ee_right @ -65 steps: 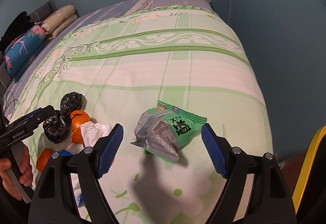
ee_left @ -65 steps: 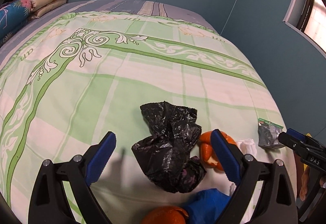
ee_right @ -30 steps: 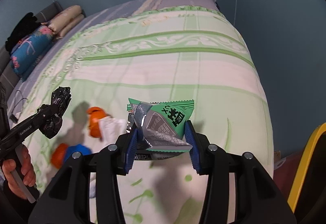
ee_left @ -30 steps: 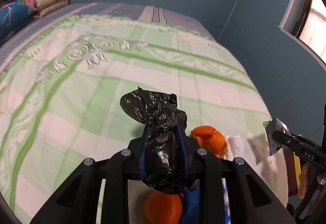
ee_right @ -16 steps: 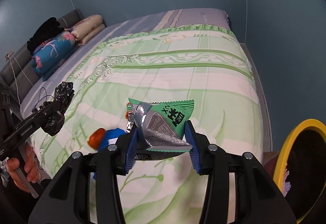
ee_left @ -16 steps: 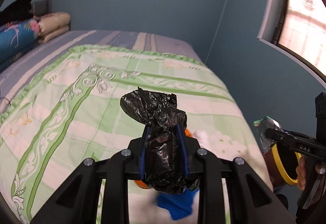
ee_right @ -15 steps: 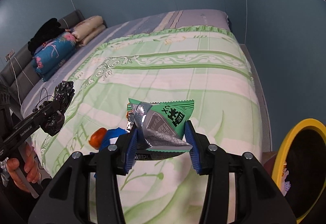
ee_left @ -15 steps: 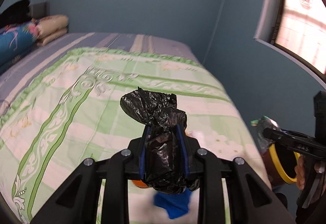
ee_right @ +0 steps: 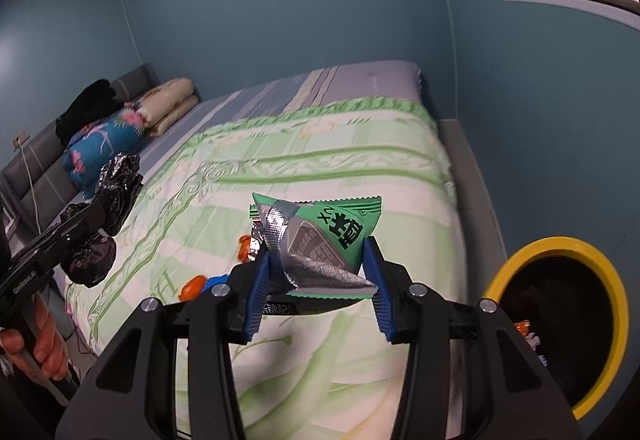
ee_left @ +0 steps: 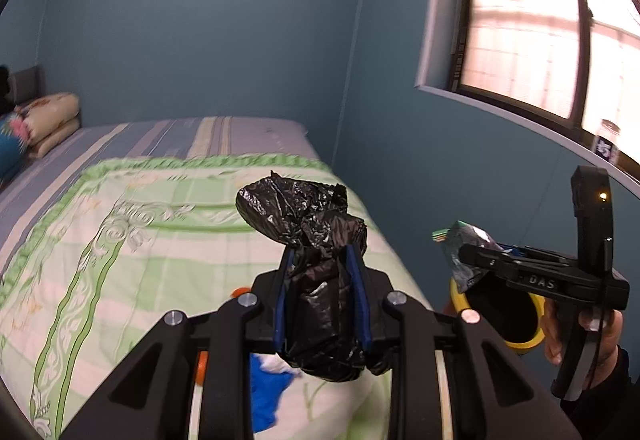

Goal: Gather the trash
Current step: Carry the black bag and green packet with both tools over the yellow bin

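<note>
Pillows (ee_right: 132, 120): folded and stacked at the far left end of the bed, one blue with flowers, the others cream.
Bed cover (ee_right: 320, 176): soft cloth, pale green and cream checks with scroll-pattern bands, spread flat.
Left gripper (ee_left: 322, 294): blue ribbed pads pressed close together on the black bag, held in the air over the near part of the bed.
Black bag (ee_left: 316, 260): thin crinkled glossy plastic, bunched into a lump; its long axis runs along the fingers, the loose puffed end pointing up and away past the fingertips.
Loose scraps (ee_right: 192, 286): orange peel pieces and something blue lying on the cover below the grippers.
Right gripper (ee_right: 318, 290): jaws partly closed, clamping the snack wrapper by its lower edge.
Snack wrapper (ee_right: 320, 236): empty crumpled foil packet, green outside with dark print, silver inside; roughly triangular, broad side lying across the jaws, serrated top edge pointing up and away.
Bin (ee_right: 600, 264): round, yellow rim, dark inside, standing low beside the bed at the right, some trash already in it.
</note>
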